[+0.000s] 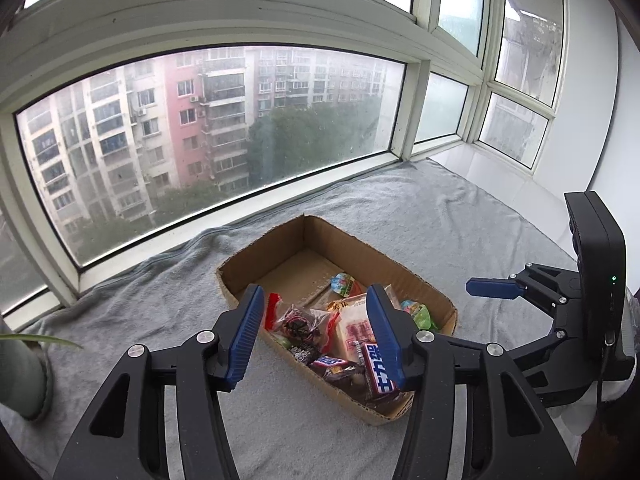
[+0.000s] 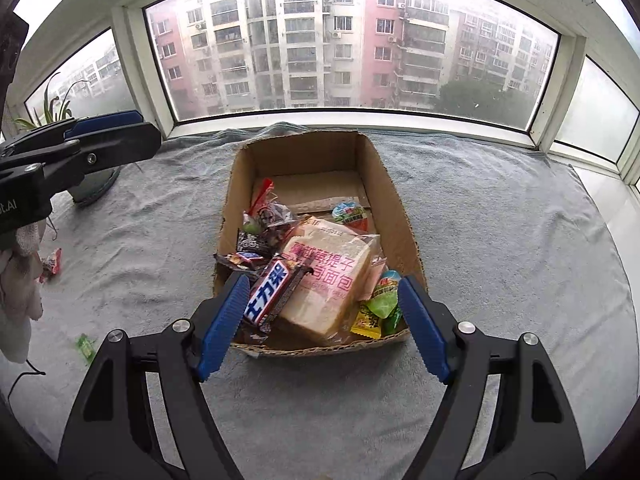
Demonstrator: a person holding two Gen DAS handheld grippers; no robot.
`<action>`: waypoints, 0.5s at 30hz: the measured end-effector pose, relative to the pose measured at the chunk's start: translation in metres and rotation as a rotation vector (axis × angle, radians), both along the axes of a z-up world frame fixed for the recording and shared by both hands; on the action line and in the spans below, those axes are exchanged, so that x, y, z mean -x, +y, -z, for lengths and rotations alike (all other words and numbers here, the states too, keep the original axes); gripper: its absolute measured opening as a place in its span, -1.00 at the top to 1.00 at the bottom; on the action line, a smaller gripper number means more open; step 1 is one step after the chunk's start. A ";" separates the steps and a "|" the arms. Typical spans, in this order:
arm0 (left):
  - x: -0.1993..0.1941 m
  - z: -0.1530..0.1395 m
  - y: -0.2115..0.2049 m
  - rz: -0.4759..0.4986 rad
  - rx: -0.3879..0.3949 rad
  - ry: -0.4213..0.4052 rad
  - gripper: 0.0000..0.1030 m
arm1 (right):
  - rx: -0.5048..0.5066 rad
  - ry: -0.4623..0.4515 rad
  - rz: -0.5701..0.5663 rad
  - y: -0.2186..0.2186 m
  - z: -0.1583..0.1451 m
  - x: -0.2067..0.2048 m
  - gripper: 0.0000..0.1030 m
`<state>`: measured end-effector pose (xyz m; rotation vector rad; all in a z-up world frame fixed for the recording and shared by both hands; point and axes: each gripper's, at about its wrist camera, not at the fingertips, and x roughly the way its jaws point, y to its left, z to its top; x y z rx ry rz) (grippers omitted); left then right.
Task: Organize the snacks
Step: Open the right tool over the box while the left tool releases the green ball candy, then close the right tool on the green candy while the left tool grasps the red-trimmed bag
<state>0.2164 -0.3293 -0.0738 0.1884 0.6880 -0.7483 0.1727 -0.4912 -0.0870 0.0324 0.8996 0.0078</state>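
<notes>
An open cardboard box [image 2: 394,196] lies on a grey towel and holds several snacks: a wrapped bread loaf [image 2: 324,284], a Snickers bar [image 2: 268,292], a clear bag with a red top [image 2: 266,208] and green candies [image 2: 382,304]. The box shows in the left wrist view too [image 1: 280,240], with the Snickers bar [image 1: 378,368]. My left gripper [image 1: 316,336] is open and empty above the box's near part. My right gripper [image 2: 320,320] is open and empty just before the box's near edge. Two loose snacks lie on the towel at left: a red one [image 2: 52,266] and a green one [image 2: 86,346].
The grey towel [image 2: 500,240] covers a window sill under large windows [image 2: 352,40]. A potted plant [image 2: 60,112] stands at far left; its pot shows in the left wrist view [image 1: 24,376]. A white ledge [image 1: 492,172] lies at the right end. A white cloth [image 2: 16,300] hangs at left.
</notes>
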 end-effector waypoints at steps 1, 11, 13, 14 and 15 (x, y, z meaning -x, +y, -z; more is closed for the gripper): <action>0.003 -0.003 0.004 -0.002 0.003 -0.006 -0.02 | -0.012 0.002 -0.006 0.004 0.000 0.002 -0.55; 0.037 -0.021 0.094 -0.063 0.023 -0.050 -0.02 | -0.170 0.011 -0.065 0.046 0.007 0.032 -0.55; 0.042 -0.019 0.122 -0.099 0.025 -0.041 -0.02 | -0.176 0.019 -0.067 0.056 0.009 0.035 -0.55; 0.045 -0.018 0.135 -0.118 0.021 -0.037 -0.02 | -0.183 0.024 -0.069 0.061 0.010 0.037 -0.55; 0.048 -0.017 0.149 -0.136 0.018 -0.034 -0.02 | -0.190 0.030 -0.075 0.066 0.011 0.038 -0.55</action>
